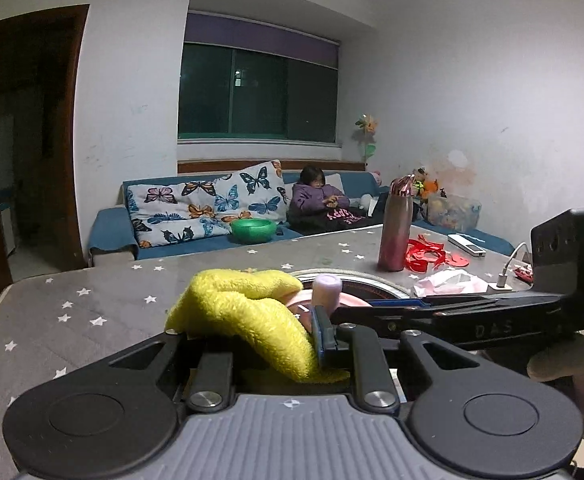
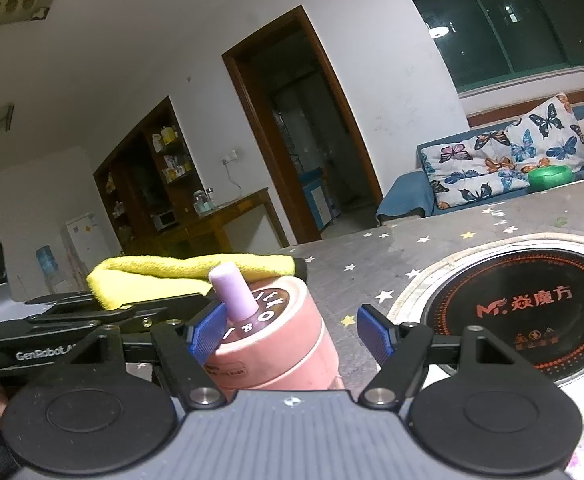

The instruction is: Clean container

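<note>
The left gripper (image 1: pixel 251 340) is clamping a folded yellow cloth (image 1: pixel 247 316) against the top of the pink container (image 2: pixel 275 344) standing on the star-patterned bench (image 2: pixel 372 256). The right gripper (image 2: pixel 287 330) is spread wide around the container, its blue pads (image 2: pixel 205 330) apparently not pressing.

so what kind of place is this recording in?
Most likely a home living room: a blue sofa with butterfly-print cushions under a window, and a star-patterned table with a built-in induction hob.
</note>
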### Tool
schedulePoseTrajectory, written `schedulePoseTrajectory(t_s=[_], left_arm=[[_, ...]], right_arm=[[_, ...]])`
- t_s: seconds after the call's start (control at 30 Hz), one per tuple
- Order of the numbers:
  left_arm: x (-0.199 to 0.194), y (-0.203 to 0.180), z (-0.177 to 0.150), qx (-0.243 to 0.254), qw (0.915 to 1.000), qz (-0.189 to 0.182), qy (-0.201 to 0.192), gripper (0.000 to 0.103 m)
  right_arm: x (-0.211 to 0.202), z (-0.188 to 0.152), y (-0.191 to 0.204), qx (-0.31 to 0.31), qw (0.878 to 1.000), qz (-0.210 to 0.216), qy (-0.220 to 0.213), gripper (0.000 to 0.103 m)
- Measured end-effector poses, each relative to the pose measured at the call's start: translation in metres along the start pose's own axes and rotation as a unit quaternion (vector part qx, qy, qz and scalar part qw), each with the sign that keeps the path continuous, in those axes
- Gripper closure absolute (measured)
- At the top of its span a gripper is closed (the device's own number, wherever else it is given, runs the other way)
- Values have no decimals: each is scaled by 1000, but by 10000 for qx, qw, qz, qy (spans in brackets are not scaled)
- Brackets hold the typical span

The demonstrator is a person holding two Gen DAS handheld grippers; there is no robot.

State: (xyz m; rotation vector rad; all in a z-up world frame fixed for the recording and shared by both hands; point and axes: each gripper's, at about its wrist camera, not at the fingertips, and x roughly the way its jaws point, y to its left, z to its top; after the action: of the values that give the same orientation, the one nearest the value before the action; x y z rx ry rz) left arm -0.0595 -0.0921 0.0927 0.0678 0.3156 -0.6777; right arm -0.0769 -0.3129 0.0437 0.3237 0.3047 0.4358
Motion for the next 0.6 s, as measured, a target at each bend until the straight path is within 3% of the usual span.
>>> schedulePoseTrajectory(t_s=[0.13, 0.27, 0.33, 0.43, 0.6], left_arm=[[-7, -3, 6, -29, 9999, 28, -129, 82], [-18, -24, 10, 137, 9991, -213, -332, 82], [-11, -32, 8, 287, 9988, -318, -253, 82], [10, -34, 2, 126, 9986, -511, 64, 82], [10, -25, 0, 5, 9988, -493, 3, 82]], right_arm=[[-3, 4, 0, 31, 9999, -70, -98, 30], [-9, 11, -11, 73, 9997, -114, -197, 30], [-9, 12, -12, 92, 9997, -125, -211, 30], [-9, 11, -14, 116, 9995, -163, -226, 30], [-9, 14, -12, 48, 9997, -86, -215, 30]])
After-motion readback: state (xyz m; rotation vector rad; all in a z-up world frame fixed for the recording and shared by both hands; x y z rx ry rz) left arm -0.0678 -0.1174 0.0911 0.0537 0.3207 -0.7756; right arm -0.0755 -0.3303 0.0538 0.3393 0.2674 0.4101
